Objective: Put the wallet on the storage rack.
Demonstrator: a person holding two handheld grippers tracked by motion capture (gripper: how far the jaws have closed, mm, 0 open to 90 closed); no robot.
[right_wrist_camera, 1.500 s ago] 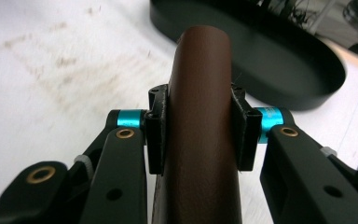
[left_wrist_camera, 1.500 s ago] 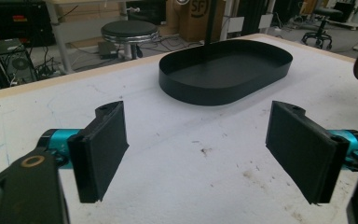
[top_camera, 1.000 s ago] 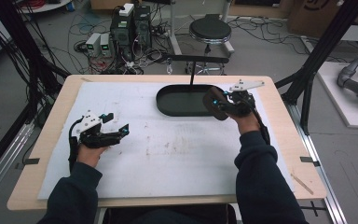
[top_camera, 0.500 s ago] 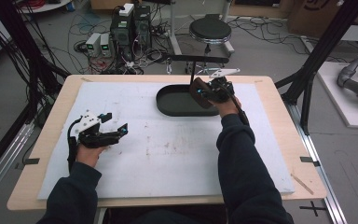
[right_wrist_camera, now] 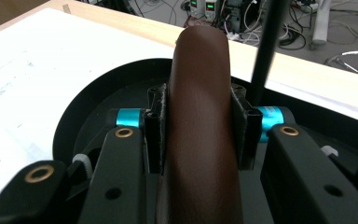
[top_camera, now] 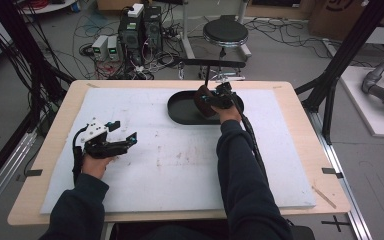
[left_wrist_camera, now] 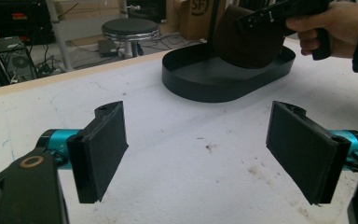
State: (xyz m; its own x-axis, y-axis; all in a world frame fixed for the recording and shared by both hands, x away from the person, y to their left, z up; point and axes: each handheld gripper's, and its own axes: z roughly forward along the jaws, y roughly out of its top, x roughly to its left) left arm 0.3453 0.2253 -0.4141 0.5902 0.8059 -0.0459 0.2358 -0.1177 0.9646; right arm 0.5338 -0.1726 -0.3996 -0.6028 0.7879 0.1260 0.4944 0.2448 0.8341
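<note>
Right claw (right_wrist_camera: 198, 126) clamps a brown pad (right_wrist_camera: 200, 116) above the black tray (top_camera: 180, 112).

Tray at the far middle of the counter, grippers apart.
The tray (top_camera: 180, 111) sits on the mat (top_camera: 180, 165) covering the counter (top_camera: 300, 100). The right gripper (top_camera: 211, 98) holds a pad (top_camera: 201, 101) over the tray; the left gripper (top_camera: 122, 132) hovers near the mat's left side.

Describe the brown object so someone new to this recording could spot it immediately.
Look to the far middle of the white-covered table, where a black oval tray sits. Over its right half, the right hand-held gripper clamps a rounded, smooth dark-brown piece. It is the one brown item among black parts.
</note>
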